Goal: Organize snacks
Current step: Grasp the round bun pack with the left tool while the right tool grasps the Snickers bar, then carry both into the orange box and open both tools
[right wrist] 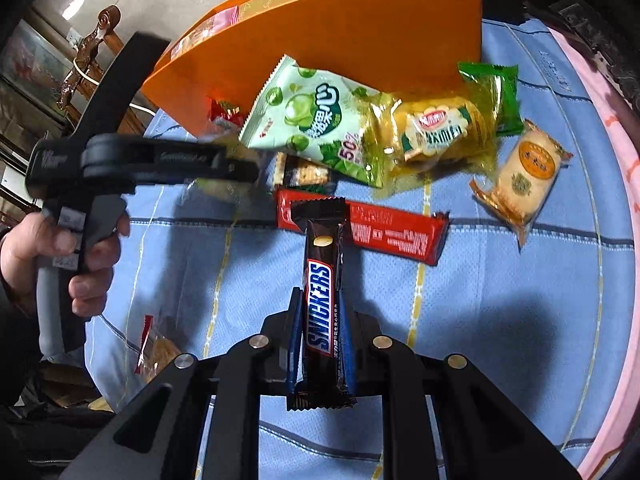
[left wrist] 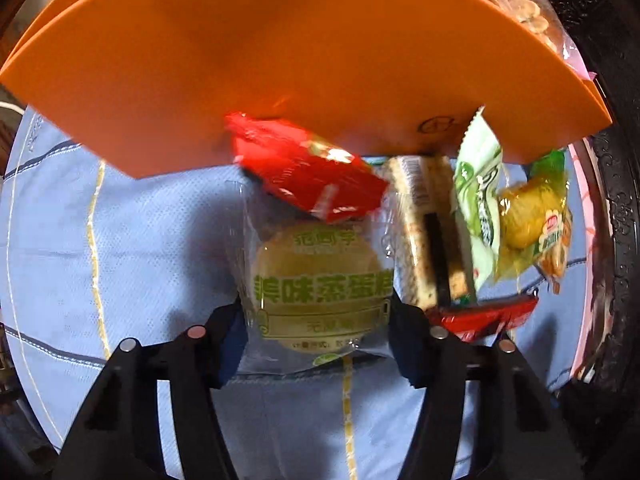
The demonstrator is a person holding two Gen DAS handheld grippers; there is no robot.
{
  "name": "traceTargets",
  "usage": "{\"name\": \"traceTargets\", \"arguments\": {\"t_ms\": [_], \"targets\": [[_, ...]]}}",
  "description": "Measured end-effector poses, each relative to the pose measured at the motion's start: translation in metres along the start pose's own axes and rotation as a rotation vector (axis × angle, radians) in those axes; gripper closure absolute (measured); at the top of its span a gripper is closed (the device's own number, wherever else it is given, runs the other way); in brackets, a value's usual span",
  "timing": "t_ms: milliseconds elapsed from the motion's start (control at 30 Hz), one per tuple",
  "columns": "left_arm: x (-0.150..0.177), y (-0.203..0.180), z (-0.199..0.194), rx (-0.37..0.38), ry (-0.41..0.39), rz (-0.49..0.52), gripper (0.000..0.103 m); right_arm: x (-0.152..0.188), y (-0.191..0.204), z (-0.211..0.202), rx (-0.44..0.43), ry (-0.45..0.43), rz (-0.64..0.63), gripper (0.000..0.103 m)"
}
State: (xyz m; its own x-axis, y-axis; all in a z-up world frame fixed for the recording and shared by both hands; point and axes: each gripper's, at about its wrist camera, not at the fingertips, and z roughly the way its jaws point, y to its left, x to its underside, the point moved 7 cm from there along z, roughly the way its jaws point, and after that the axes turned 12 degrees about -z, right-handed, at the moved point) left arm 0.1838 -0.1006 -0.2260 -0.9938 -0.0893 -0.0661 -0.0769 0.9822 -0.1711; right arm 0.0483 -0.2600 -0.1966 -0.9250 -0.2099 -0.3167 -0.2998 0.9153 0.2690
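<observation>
The Snickers bar stands clenched in the right gripper; it could swivel loose. At eleven o'clock, the left gripper brackets a steamed-cake packet on the blue cloth, whose slack film may slip.

My right claw over the tablecloth middle, Snickers bar in it, snack heap beyond against the box, round cake packet between my left claw's fingers.
</observation>
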Motion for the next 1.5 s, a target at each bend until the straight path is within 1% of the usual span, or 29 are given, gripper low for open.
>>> {"name": "traceTargets", "arguments": {"t_ms": [67, 167, 267, 333, 400, 500, 633, 833, 900, 1133, 1267, 1367, 1500], "targets": [[0.004, 0.014, -0.007, -0.028, -0.013, -0.011, 0.045, -0.008, 0.001, -0.004, -0.004, -0.011, -0.004, 0.086], [0.013, 0.030, -0.022, -0.008, -0.027, -0.033, 0.045, -0.018, 0.004, -0.008, -0.003, -0.023, -0.022, 0.086], [0.022, 0.045, -0.041, -0.021, -0.062, -0.035, 0.045, -0.027, 0.007, -0.014, -0.001, -0.035, -0.037, 0.086], [0.025, 0.051, -0.053, -0.018, -0.083, -0.048, 0.045, -0.033, 0.011, -0.022, 0.007, -0.048, -0.053, 0.086], [0.028, 0.054, -0.071, -0.004, -0.127, -0.048, 0.045, -0.041, 0.019, -0.025, 0.016, -0.059, -0.067, 0.086], [0.033, 0.059, -0.089, 0.026, -0.156, -0.064, 0.045, -0.054, 0.025, -0.038, 0.031, -0.084, -0.092, 0.086], [0.038, 0.065, -0.116, 0.045, -0.203, -0.058, 0.045, -0.072, 0.035, -0.058, 0.043, -0.141, -0.113, 0.086], [0.013, 0.048, -0.146, 0.051, -0.272, -0.030, 0.044, -0.099, 0.023, -0.089, 0.056, -0.218, -0.111, 0.086], [0.003, 0.042, -0.158, 0.051, -0.300, -0.024, 0.044, -0.108, 0.017, -0.100, 0.049, -0.247, -0.096, 0.086], [-0.040, 0.014, -0.185, 0.059, -0.366, 0.002, 0.044, -0.154, -0.003, -0.128, 0.077, -0.337, -0.075, 0.086], [-0.062, -0.001, -0.191, 0.067, -0.381, 0.008, 0.043, -0.176, -0.017, -0.130, 0.097, -0.355, -0.060, 0.086], [-0.082, -0.005, -0.188, 0.060, -0.384, -0.010, 0.043, -0.192, -0.028, -0.127, 0.114, -0.359, -0.059, 0.086], [-0.106, -0.015, -0.181, 0.052, -0.384, -0.006, 0.043, -0.211, -0.045, -0.117, 0.123, -0.356, -0.047, 0.086]]}}
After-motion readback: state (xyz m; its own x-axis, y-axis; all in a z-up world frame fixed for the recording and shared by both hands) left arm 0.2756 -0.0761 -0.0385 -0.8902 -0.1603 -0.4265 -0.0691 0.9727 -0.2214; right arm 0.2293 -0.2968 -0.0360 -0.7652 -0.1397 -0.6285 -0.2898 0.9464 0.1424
